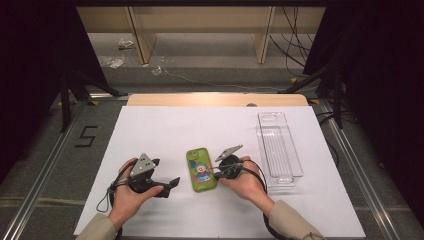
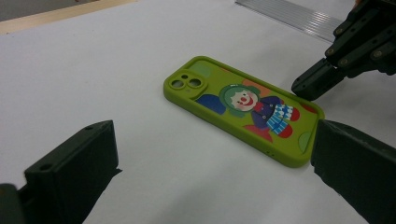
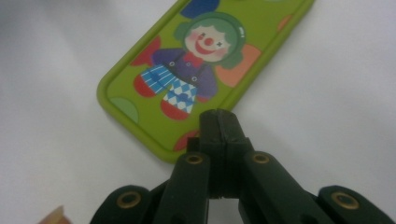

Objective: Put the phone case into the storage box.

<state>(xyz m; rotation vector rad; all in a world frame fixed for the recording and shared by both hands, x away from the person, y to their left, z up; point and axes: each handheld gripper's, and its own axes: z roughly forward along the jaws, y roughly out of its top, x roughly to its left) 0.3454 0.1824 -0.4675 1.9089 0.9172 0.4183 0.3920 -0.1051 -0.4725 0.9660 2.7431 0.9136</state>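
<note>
Smooth white table (image 1: pixel 165 125), glossy green rounded phone case (image 1: pixel 200 170), closed right gripper (image 1: pixel 218 172) beside it

Bare white table (image 1: pixel 165 130) lies open from the far edge to the phone case (image 1: pixel 201 170). 1 clear tray (image 1: pixel 279 150) blocks the right edge. The 2 grippers flank the case: left gripper (image 1: pixel 167 185) apart, right gripper (image 1: pixel 218 172) touching.

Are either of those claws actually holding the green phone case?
No. The right claw is shut with its tip at the phone case edge; the left claw is open beside it.
</note>
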